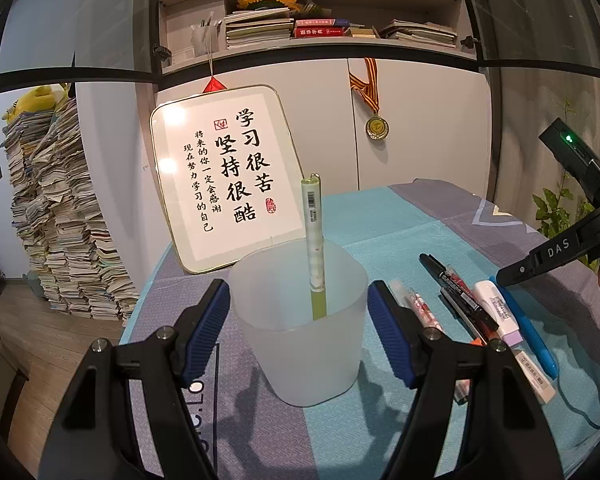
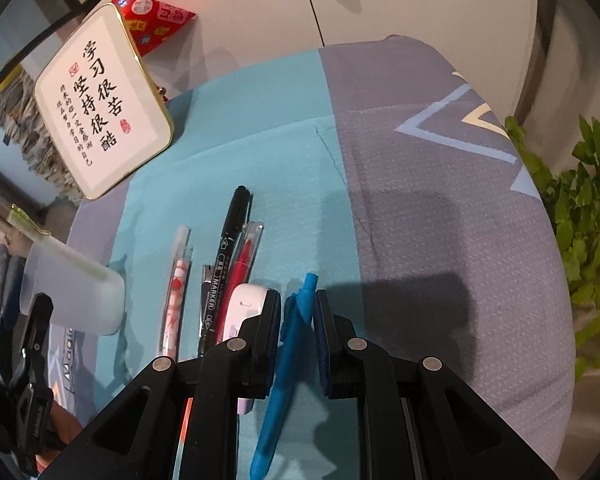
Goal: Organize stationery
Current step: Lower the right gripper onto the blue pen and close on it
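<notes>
- Bracketing a frosted plastic cup (image 1: 300, 320), the left gripper (image 1: 299, 320) has its blue ribbed pads (image 1: 208, 328) against the cup's two sides, holding it upright on the tablecloth (image 1: 400, 224).
- A green pen (image 1: 314, 240) stands in the cup, leaning on the far rim, its barcode label near the top.
- The right gripper (image 2: 298, 316) points steeply down at the row of pens; its jaws stand narrow, with the blue pen (image 2: 290, 360) lying between them. Whether the pads actually press on the pen I cannot tell.
- Just left of the blue pen lie a white correction tape (image 2: 246, 300), a red pen (image 2: 242, 264), a black marker (image 2: 224, 256) and a clear pen with a red pattern (image 2: 177, 284), all roughly parallel on the turquoise stripe of the cloth.
- From the left wrist view this row sits to the right of the cup, near it but not touching.
- A framed calligraphy sign (image 1: 224, 180) leans at the table's far edge behind the cup; a medal (image 1: 377, 126) hangs on the white cabinet door (image 1: 420, 120).
</notes>
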Action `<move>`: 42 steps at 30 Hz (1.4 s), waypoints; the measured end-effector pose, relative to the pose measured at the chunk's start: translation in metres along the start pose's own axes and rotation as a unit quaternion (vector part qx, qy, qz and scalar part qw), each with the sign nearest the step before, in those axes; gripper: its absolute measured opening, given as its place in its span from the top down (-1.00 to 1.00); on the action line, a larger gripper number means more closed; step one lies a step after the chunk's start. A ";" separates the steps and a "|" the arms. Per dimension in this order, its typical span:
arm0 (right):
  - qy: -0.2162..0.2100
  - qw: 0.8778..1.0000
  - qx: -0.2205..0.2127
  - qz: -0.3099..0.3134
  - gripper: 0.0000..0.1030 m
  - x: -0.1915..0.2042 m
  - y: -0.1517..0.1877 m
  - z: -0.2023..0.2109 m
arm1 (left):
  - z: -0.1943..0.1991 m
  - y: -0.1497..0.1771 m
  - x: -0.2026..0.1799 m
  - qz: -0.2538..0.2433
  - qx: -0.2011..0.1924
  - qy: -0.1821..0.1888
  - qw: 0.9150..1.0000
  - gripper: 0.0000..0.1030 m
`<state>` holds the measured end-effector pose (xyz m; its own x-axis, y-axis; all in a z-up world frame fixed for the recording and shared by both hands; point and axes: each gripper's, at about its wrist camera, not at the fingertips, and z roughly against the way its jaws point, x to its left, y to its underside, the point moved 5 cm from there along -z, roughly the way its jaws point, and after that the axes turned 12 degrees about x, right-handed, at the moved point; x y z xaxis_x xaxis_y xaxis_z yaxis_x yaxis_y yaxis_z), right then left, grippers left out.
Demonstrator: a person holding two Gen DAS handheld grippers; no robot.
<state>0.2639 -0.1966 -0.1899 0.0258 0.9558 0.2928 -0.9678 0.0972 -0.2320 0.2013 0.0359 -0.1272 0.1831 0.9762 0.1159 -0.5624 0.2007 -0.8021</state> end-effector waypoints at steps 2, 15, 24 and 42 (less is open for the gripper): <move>0.003 1.000 0.005 0.001 0.70 0.001 0.002 -0.002 | 0.000 0.000 0.000 0.000 0.000 0.000 1.000 -0.37; 0.069 0.997 0.002 0.044 0.68 0.024 -0.005 -0.018 | -0.007 0.001 0.001 0.004 0.020 0.011 1.000 -0.39; 0.043 0.997 -0.057 0.039 0.70 0.020 0.000 0.012 | -0.003 0.001 0.000 0.005 0.011 0.007 1.000 -0.38; 0.035 0.996 -0.073 0.034 0.69 0.020 0.012 0.030 | -0.005 0.000 -0.001 -0.003 0.011 0.001 1.000 -0.30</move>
<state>0.2456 -0.1844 -0.1584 -0.0166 0.9779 0.2084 -0.9212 0.0661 -0.3834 0.2056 0.0348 -0.1299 0.1885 0.9747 0.1199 -0.5788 0.2089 -0.7882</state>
